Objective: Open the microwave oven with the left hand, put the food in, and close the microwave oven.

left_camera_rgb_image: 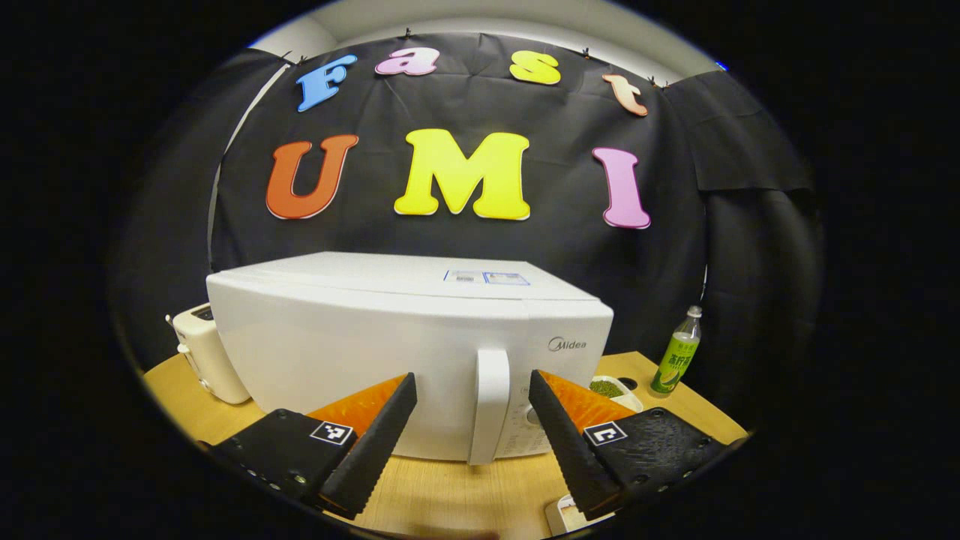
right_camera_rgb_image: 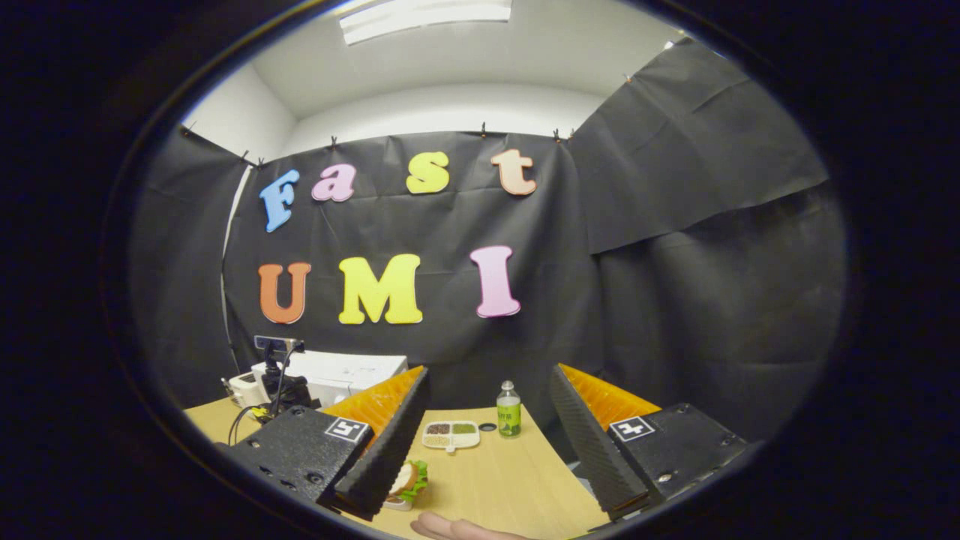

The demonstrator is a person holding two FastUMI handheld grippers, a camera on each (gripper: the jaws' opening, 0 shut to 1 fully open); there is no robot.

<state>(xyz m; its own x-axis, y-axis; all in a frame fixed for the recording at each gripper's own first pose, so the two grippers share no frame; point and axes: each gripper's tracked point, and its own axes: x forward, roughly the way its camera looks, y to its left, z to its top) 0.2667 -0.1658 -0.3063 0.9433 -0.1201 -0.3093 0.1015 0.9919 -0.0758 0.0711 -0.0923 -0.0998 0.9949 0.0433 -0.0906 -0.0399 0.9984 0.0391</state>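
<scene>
A white microwave oven (left_camera_rgb_image: 405, 337) stands shut on the wooden table, its upright white door handle (left_camera_rgb_image: 489, 405) facing me. My left gripper (left_camera_rgb_image: 472, 390) is open in front of it, its fingers on either side of the handle and short of touching it. In the right gripper view, the food, a sandwich with green lettuce on a small plate (right_camera_rgb_image: 409, 480), lies on the table just beside the left finger of my right gripper (right_camera_rgb_image: 487, 405), which is open and holds nothing. The microwave (right_camera_rgb_image: 337, 375) shows at far left there, with the other gripper (right_camera_rgb_image: 281, 382) in front of it.
A cream toaster (left_camera_rgb_image: 206, 360) stands left of the microwave. A green bottle (left_camera_rgb_image: 679, 352) (right_camera_rgb_image: 508, 411) and a white divided dish of grains (right_camera_rgb_image: 450, 433) (left_camera_rgb_image: 611, 388) sit to the right. A fingertip (right_camera_rgb_image: 457, 529) shows at the table's near edge.
</scene>
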